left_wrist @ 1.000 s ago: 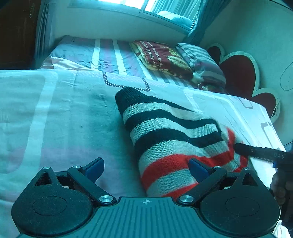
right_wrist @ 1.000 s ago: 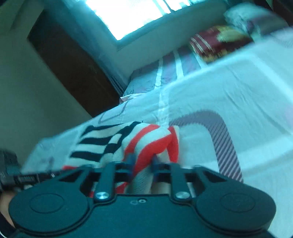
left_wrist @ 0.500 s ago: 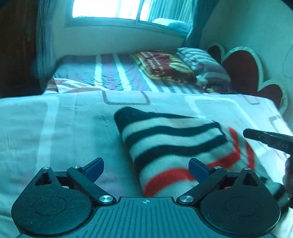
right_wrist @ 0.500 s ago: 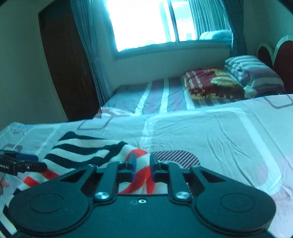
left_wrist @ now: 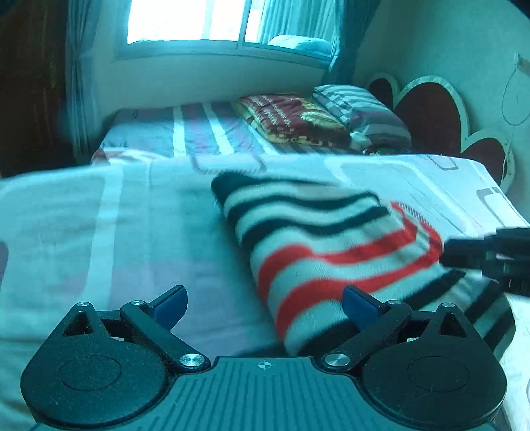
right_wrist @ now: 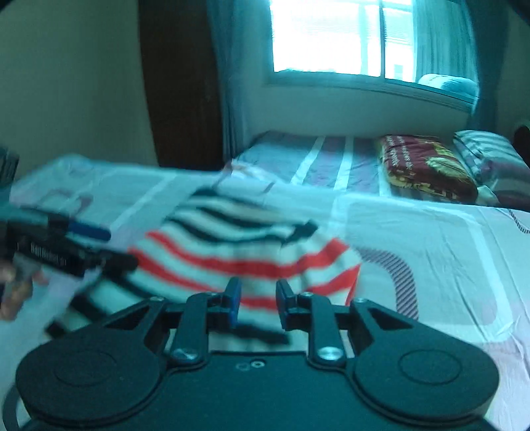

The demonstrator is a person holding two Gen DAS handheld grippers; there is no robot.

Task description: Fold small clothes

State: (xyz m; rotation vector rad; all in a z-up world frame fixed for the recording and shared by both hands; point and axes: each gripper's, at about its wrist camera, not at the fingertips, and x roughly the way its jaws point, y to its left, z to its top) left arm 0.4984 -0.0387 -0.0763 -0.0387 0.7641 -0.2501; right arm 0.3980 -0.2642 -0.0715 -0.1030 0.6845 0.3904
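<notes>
A knitted sweater (left_wrist: pixel 331 252) with black, white and red stripes lies folded on the bed sheet (left_wrist: pixel 116 232). My left gripper (left_wrist: pixel 265 303) is open wide just in front of it, its right finger over the sweater's near edge and nothing between its pads. In the right wrist view the sweater (right_wrist: pixel 238 252) lies just beyond my right gripper (right_wrist: pixel 258 298). Its jaws are opening, and the red-striped edge shows through the narrow gap without being pinched. Each gripper shows in the other's view: the right gripper (left_wrist: pixel 470 255) beside the sweater's right end, the left gripper (right_wrist: pixel 106 247) at its left.
A dark red patterned blanket (left_wrist: pixel 294 119) and a striped pillow (left_wrist: pixel 357 109) lie on a second bed under the window (left_wrist: pixel 198 20). A heart-shaped headboard (left_wrist: pixel 430 112) stands on the right, a dark door (right_wrist: pixel 179 83) at the back. A hand (right_wrist: pixel 13 291) holds the left gripper.
The right gripper was shut on the sweater's red-striped edge and now its jaws stand apart off the cloth. It rolled level, and both grippers drew back from the sweater.
</notes>
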